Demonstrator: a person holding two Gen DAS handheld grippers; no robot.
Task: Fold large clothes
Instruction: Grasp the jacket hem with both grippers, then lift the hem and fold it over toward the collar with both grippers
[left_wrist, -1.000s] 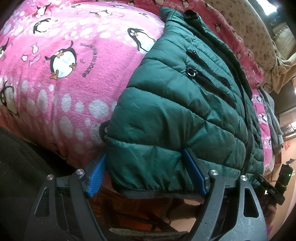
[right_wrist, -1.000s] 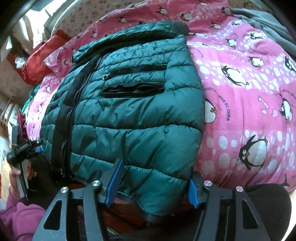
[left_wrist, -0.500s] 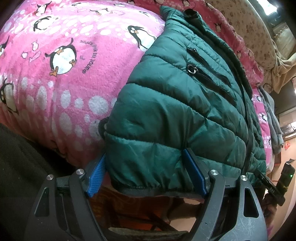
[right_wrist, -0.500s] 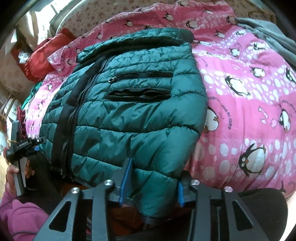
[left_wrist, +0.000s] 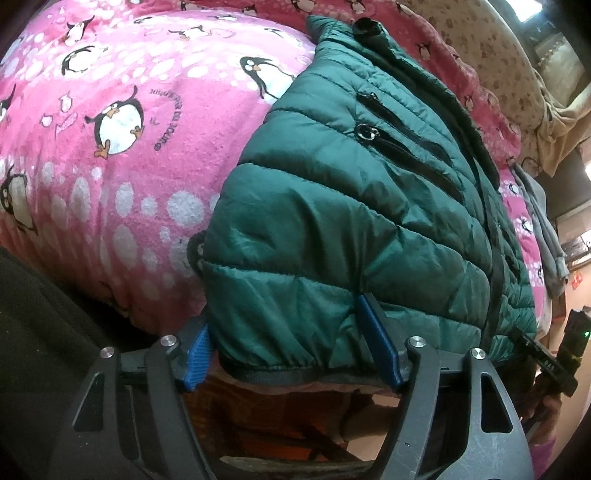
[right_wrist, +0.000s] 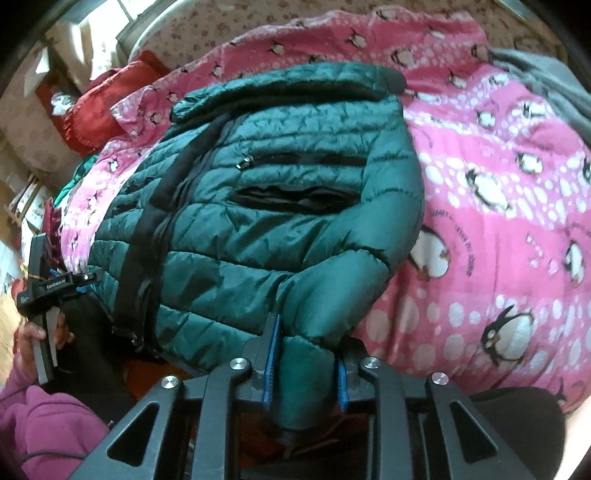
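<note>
Pink penguin blanket (left_wrist: 122, 173) under green puffer jacket (left_wrist: 332, 206). Right gripper (right_wrist: 306, 373) clenched on hem corner; left gripper (left_wrist: 291, 350) spread, straddling hem (unpinched).

Two fisheye views, each from a camera just behind a handheld gripper, looking forward along its fingers from the near edge of a bed.

The left wrist view sits low and very close to the hem of a green jacket (left_wrist: 351, 221), facing up across a pink blanket (left_wrist: 110, 129) toward the bed's far edge. The left gripper (left_wrist: 291, 347) fills its bottom.

The right wrist view looks from the hem's other corner, equally near, over the right gripper (right_wrist: 304, 373).

Both views share the jacket front, its pockets, and the blanket.
</note>
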